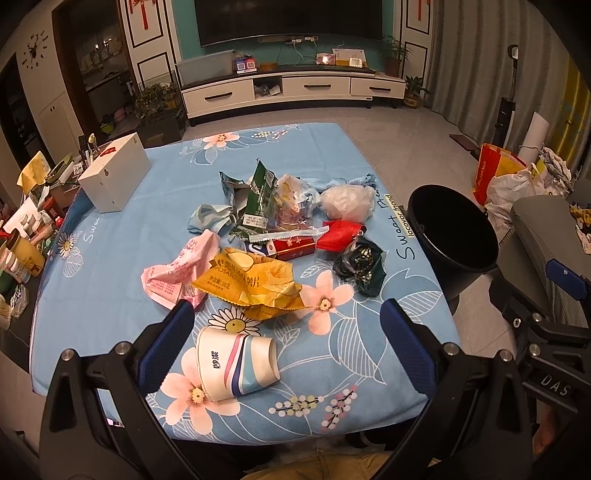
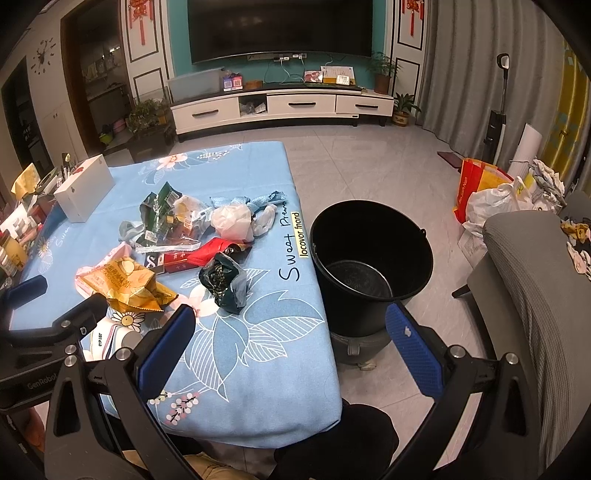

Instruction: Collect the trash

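Left wrist view: the left claw (image 1: 286,334) is wide open over the paper cup (image 1: 236,363) lying near, likely to grab it. More trash (image 1: 258,236) sits mid-surface (image 1: 110,295). The right claw (image 2: 290,341) is open, empty, near the bucket (image 2: 369,266) waiting on the right.

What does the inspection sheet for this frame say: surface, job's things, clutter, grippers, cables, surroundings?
Surface: table under blue floral cloth.
Job's things: paper cup on its side nearest; yellow chip bag, pink wrapper, red packet and other wrappers piled mid-table; black bucket beside the table, looks empty.
Clutter: white box; bottles along the left edge.
Grippers: left gripper open, empty; right gripper open, empty.
Cables: wires under the TV.
Surroundings: TV cabinet, bags on floor.
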The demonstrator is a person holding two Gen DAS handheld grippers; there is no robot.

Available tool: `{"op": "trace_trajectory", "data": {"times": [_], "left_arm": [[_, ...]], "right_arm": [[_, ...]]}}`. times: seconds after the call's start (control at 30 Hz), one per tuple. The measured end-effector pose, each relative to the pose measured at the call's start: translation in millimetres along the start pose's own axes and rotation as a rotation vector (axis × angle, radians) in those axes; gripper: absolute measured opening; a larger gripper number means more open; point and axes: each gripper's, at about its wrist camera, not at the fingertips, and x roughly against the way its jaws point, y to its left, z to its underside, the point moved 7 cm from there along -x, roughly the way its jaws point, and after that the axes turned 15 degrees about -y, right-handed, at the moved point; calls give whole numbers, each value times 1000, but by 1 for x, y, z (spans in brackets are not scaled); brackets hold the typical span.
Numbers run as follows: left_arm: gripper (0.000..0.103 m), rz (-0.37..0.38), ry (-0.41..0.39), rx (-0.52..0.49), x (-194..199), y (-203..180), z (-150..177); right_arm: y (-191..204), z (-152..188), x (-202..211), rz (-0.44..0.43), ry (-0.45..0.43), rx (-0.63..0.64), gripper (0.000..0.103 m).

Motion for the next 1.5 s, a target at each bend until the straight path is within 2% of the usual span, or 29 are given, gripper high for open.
{"op": "trace_trajectory", "data": {"times": [0.4, 0.47, 0.53, 0.63, 0.73, 0.8, 0.87, 0.97, 1.03, 1.13, 1.3, 1.5], "left_arm": [[100, 6, 8, 19, -5, 3, 2], [100, 19, 10, 37, -7, 7, 3], [100, 65, -1, 78, -7, 15, 3], [100, 129, -35, 182, -6, 41, 7], [100, 95, -53, 285, -10, 83, 23], [100, 52, -45, 310, -15, 105, 38], [100, 41, -25, 324, -21, 118, 53], [100, 73, 27, 315, -30, 121, 79], [100, 81, 61, 270, -35, 115, 95], [100, 85, 108, 250, -45, 106, 110], [100, 81, 162, 206, -65, 82, 122], [100, 93, 196, 180, -81, 70, 125]], "right_arm": [[-2, 4, -4, 2, 6, -1, 101], [-3, 7, -6, 4, 9, -2, 101], [-7, 12, -14, -5, 7, -11, 101], [-7, 17, -22, -38, -4, -23, 101], [-2, 29, -35, -74, 19, -18, 101], [7, 40, -44, -114, 49, -14, 101], [21, 52, -55, -168, 83, -5, 101], [43, 65, -66, -236, 119, 14, 101], [57, 74, -71, -279, 141, 28, 101], [72, 80, -76, -305, 155, 55, 101], [82, 76, -82, -302, 140, 70, 101], [70, 79, -97, -271, 169, 54, 101]]}}
